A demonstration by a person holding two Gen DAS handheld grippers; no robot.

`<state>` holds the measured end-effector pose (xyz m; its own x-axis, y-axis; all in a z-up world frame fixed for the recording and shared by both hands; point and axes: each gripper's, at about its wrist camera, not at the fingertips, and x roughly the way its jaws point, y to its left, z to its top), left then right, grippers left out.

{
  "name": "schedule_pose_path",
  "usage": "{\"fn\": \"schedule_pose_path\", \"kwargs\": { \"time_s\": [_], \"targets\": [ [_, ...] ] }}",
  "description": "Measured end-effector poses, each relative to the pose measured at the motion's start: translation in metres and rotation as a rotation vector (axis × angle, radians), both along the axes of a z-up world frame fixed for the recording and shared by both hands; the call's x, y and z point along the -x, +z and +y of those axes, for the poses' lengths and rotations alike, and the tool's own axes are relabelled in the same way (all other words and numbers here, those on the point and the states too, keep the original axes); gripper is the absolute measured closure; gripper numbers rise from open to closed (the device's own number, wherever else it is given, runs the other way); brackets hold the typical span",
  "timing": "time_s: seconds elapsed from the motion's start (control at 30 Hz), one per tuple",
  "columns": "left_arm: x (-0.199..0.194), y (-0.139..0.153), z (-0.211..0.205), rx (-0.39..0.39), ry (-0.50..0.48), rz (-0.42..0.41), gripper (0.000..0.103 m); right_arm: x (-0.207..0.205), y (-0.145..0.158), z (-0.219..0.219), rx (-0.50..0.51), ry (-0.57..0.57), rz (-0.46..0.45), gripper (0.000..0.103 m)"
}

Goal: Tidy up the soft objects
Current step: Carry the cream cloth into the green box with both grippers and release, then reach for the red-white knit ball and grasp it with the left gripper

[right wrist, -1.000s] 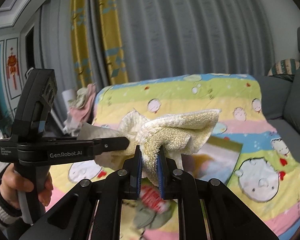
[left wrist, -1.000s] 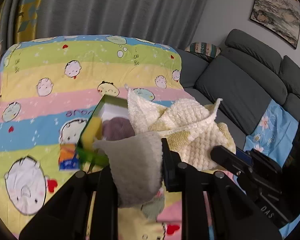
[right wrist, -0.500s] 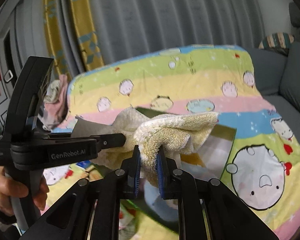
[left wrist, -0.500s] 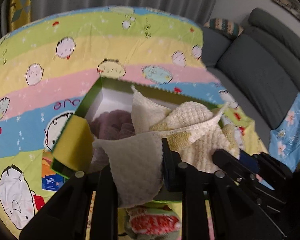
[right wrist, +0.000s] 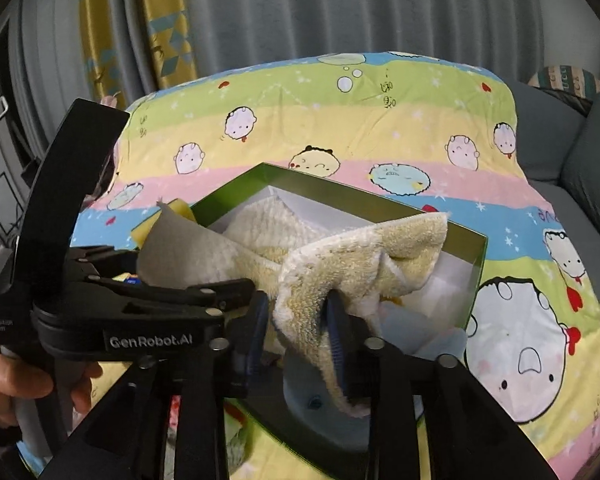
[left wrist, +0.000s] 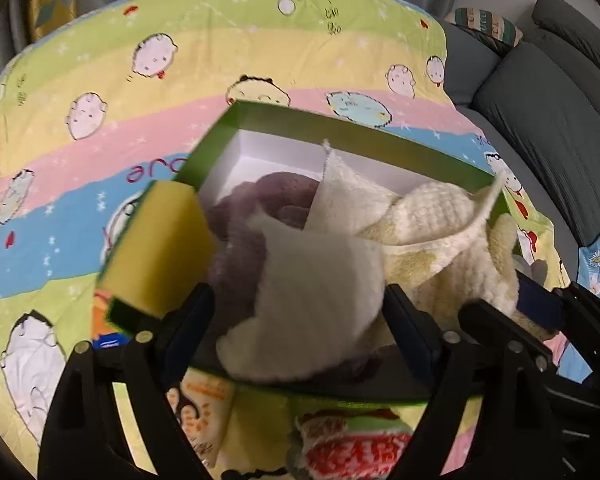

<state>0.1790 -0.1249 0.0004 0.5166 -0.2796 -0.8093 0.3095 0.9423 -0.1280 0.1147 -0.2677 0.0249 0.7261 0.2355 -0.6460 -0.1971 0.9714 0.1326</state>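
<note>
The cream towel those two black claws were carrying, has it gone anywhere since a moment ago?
Yes. The towel has come down toward the green box on the blanket and now sags into it, while both grippers' jaws are opening around its corners.

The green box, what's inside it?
Inside the green box lie a purple fluffy cloth and the cream towel draped over it. The white floor shows at the back; anything under the cloths is covered.

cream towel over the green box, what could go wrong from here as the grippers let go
The cream towel is bunched high over the green box as both grippers' jaws open, so its corner by the right gripper may drape outside the rim. The yellow sponge sits tilted on the box's edge and could get knocked off.
</note>
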Motion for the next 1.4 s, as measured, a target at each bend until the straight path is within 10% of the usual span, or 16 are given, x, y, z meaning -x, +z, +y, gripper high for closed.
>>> {"fn": "schedule_pose_path", "kwargs": {
  "time_s": [0.37, 0.83, 1.4],
  "targets": [
    [0.036, 0.033, 0.013, -0.004, -0.014, -0.112, 0.001, 0.064, 0.034, -0.009, 0.008, -0.088, -0.128, 0.030],
    [0.101, 0.059, 0.049, 0.159, -0.057, -0.182, 0.001, 0.129, 0.047, -0.002, -0.056, -0.041, -0.169, 0.028],
    [0.124, -0.032, 0.116, 0.315, -0.127, -0.051, 0.001, 0.131, -0.039, 0.044, -0.044, 0.000, 0.035, 0.028]
  ]
}}
